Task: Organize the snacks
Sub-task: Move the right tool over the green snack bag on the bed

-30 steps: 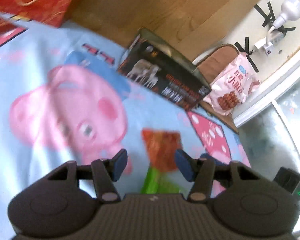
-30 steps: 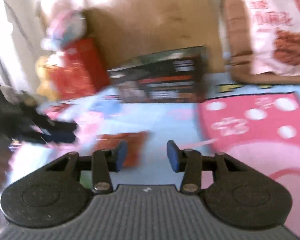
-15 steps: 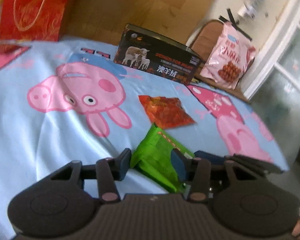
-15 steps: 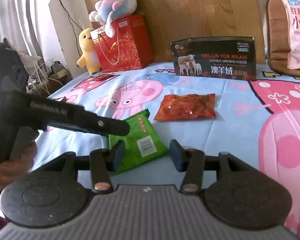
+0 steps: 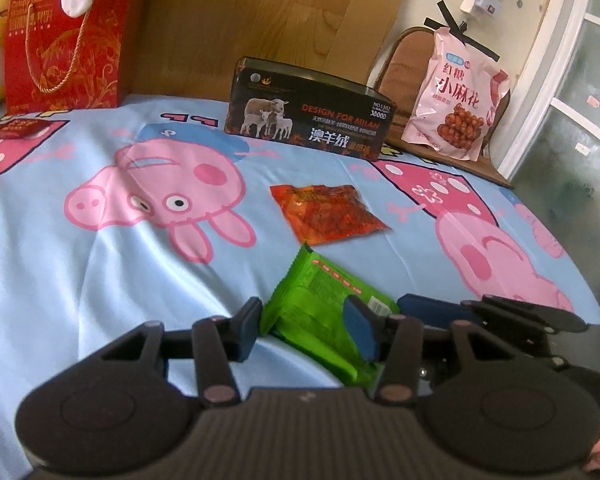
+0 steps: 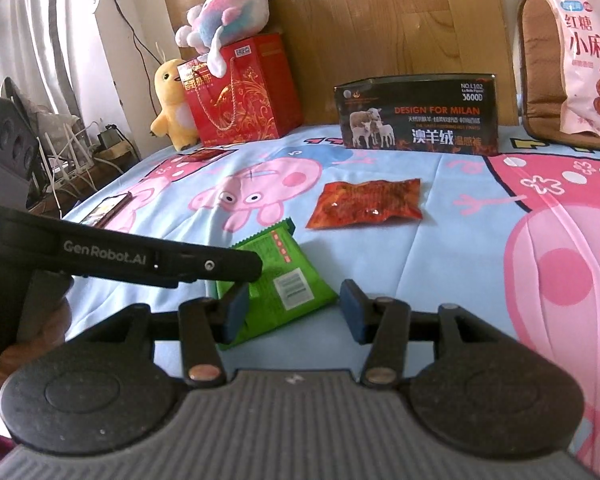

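Note:
A green snack packet lies flat on the cartoon-pig bedsheet; it also shows in the right wrist view. An orange-red snack packet lies just beyond it, seen too in the right wrist view. My left gripper is open, its jaws either side of the green packet's near end. My right gripper is open and empty, low over the sheet beside the green packet. The left gripper's body crosses the right wrist view.
A black open-topped box with sheep printed on it stands at the back by the wooden headboard. A pink snack bag leans on a chair at the right. A red gift bag, plush toys and a phone are at the left.
Both views swung fast and then settled. My left gripper came down low over the green packet, which now sits between its jaws. My right gripper settled beside it.

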{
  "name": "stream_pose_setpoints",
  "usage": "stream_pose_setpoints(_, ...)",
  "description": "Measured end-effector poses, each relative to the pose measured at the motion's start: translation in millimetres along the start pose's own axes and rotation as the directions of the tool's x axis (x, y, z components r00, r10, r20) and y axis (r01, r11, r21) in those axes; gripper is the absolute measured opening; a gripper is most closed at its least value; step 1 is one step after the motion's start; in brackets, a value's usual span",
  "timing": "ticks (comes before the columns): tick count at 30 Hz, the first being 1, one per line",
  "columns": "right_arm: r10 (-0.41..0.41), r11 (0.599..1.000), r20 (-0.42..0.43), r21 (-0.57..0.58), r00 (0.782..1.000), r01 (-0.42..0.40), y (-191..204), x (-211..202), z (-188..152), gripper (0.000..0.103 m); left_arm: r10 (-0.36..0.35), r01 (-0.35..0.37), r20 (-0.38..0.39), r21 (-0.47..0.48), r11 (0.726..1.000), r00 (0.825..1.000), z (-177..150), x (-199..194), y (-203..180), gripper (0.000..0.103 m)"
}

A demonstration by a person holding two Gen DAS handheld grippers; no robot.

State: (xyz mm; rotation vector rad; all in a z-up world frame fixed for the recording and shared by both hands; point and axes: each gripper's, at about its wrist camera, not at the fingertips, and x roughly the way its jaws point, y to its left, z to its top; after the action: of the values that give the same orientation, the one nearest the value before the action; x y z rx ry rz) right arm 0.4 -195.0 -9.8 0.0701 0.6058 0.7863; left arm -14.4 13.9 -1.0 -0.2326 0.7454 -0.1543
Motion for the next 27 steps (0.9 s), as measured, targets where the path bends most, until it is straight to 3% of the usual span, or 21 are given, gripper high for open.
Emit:
stream_pose_setpoints(10, -0.017, 0.999, 0.007, -0.051, 1.000, 0.017, 6, -1, -2, 0.058, 0.027, -0.027, 0.003, 0.032, 0.999, 1.000, -1, -2, -7, 0.046)
stream_pose_setpoints(19, -0.042, 0.989, -0.005, -0.144, 0.999, 0.040, 20, 4, -4, 0.074, 0.045, -0.046, 0.018, 0.056, 0.997, 0.999, -1, -7, -9, 0.045)
stream_pose_setpoints(27, -0.077, 0.978, -0.030, -0.196, 0.997, 0.070, 27, 19, 1, 0.073, 0.121, -0.132, 0.091, 0.116, 0.985, 0.988, 7, -17, -12, 0.049)
